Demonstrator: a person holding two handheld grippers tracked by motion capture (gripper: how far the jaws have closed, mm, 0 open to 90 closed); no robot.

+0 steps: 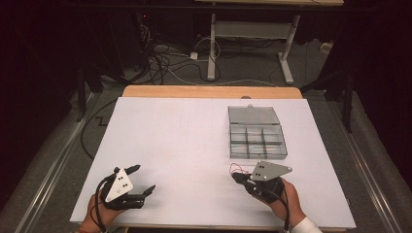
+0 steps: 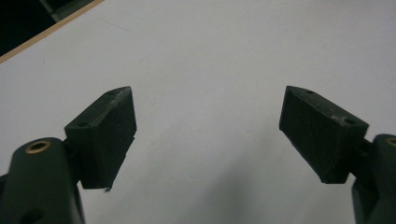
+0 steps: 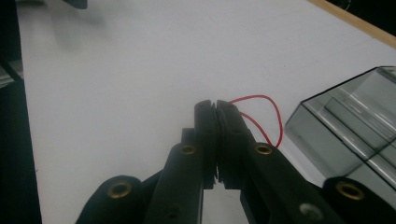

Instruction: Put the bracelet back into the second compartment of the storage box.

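At lower right of the high view, the right gripper [image 1: 236,176] is pinching a red wire [image 3: 266,114], seemingly to feed the open organizer box [image 1: 256,133] just above; the left gripper [image 1: 143,178] is idling wide at lower left.

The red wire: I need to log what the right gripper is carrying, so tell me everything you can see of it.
The red wire is thin and bright red, apparently insulated and flexible. It arcs out in a loop from between the shut jaws of the right gripper, which pinch it, and curves back down beside them. It hangs just above the white table, close to the near corner of the clear compartment box, without clearly touching it. Its ends are hidden.
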